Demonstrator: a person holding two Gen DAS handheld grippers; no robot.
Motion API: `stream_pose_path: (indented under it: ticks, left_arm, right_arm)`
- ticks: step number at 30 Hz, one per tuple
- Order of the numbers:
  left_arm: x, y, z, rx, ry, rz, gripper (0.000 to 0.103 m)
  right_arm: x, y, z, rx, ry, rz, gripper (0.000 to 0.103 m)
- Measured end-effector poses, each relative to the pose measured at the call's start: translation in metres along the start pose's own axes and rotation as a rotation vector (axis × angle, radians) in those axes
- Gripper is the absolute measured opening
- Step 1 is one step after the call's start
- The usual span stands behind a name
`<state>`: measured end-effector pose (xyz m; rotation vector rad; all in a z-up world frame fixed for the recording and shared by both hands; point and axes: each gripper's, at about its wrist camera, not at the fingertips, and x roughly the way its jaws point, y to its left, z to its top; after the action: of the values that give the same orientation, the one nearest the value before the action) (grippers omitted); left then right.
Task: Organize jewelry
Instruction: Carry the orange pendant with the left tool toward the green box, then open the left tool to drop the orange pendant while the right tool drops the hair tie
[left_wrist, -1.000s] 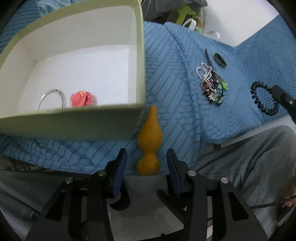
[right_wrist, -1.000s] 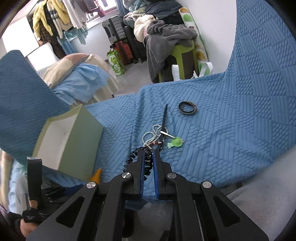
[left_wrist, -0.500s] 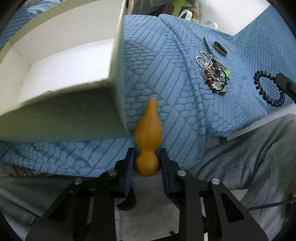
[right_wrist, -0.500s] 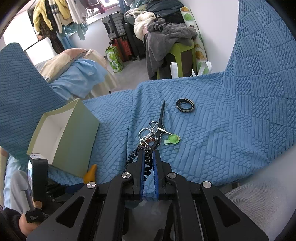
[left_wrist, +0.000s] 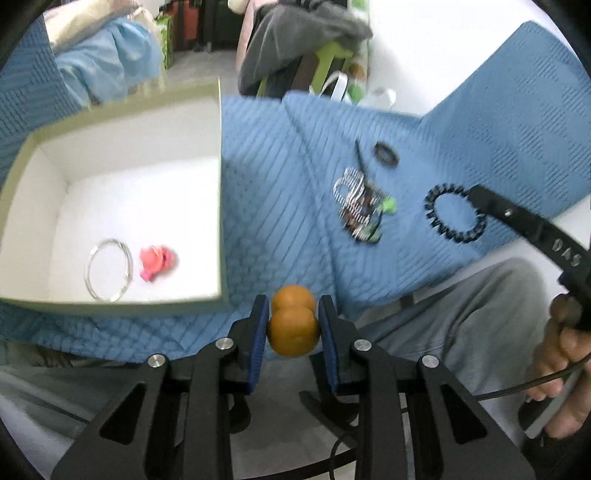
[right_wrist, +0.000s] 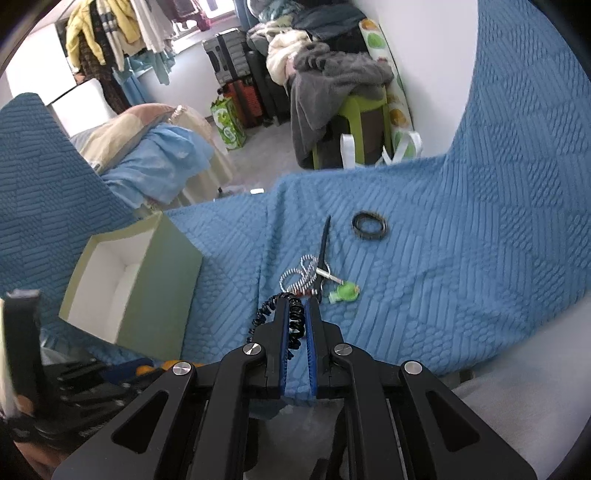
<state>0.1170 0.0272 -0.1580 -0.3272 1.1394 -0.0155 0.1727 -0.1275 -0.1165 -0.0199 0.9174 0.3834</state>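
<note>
My left tool is clamped on an orange gourd-shaped piece, its blue pads pressing the rounded bulb from both sides; the piece hangs clear of the blue quilted cover, just beside the near right corner of the green box; the box stands open on the cover, white inside, and on its floor lie a thin silver bangle and, just to the right of it, a small pink flower piece, apart from each other; my right tool is closed on a black coiled hair tie, the coil pinched between its narrow blue pads; seen from the left wrist, that tie forms a loop hanging from the tool's tip over the cover; near it, toward the box, lies a tangle of silver bead chain with a green charm and a long black pin; a dark oval ring lies a little beyond, apart from the tangle; my right hand shows at the edge of the left view, gripping the handle.
</note>
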Motion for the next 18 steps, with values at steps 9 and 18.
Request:
stream_pose_path:
  ticks: [9,18]
  left_arm:
    - [-0.057,0.006,0.034,-0.005,-0.116,0.006,0.028]
    - [-0.106,0.041,0.061,-0.042,-0.218,0.072,0.028]
  right_arm:
    - [-0.022,0.04,0.035,-0.068,-0.068,0.039,0.007]
    - [-0.025,0.092,0.058,-0.121,-0.096,0.113,0.007]
